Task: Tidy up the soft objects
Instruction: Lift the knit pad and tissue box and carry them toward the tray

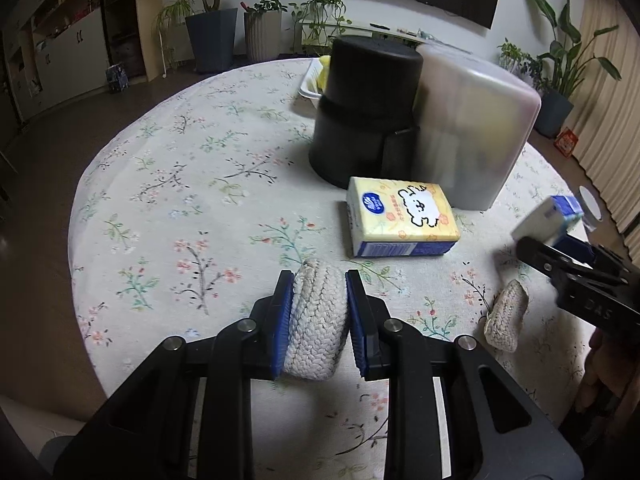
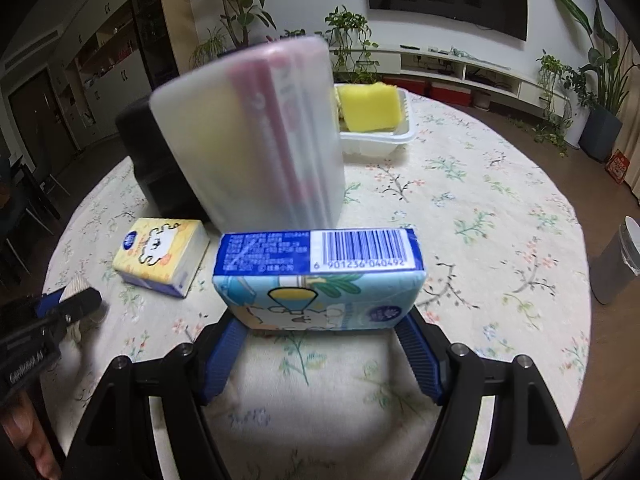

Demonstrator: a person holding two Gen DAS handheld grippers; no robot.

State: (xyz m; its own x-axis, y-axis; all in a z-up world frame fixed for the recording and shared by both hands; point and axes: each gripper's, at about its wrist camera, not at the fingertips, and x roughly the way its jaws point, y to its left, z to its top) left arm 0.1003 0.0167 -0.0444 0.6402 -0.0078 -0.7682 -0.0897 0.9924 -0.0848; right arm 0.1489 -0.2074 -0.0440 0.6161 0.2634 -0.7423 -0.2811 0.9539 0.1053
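My left gripper [image 1: 320, 316] pinches the squashy white woven rope coaster [image 1: 318, 320], and my right gripper [image 2: 320, 344] clamps the soft blue plastic-wrapped tissue pack [image 2: 320, 280] (light, best held mid-sides).

Black tongs [image 1: 317, 312], ribbed blue pads [image 1: 282, 320]

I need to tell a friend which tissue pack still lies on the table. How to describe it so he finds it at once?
On the round table with the floral cloth, look just in front of the black cylinder and the frosted plastic box. The yellow tissue pack lies flat there, untouched. Its cartoon white sheep sets it apart from the blue tissue pack, which the right gripper holds.
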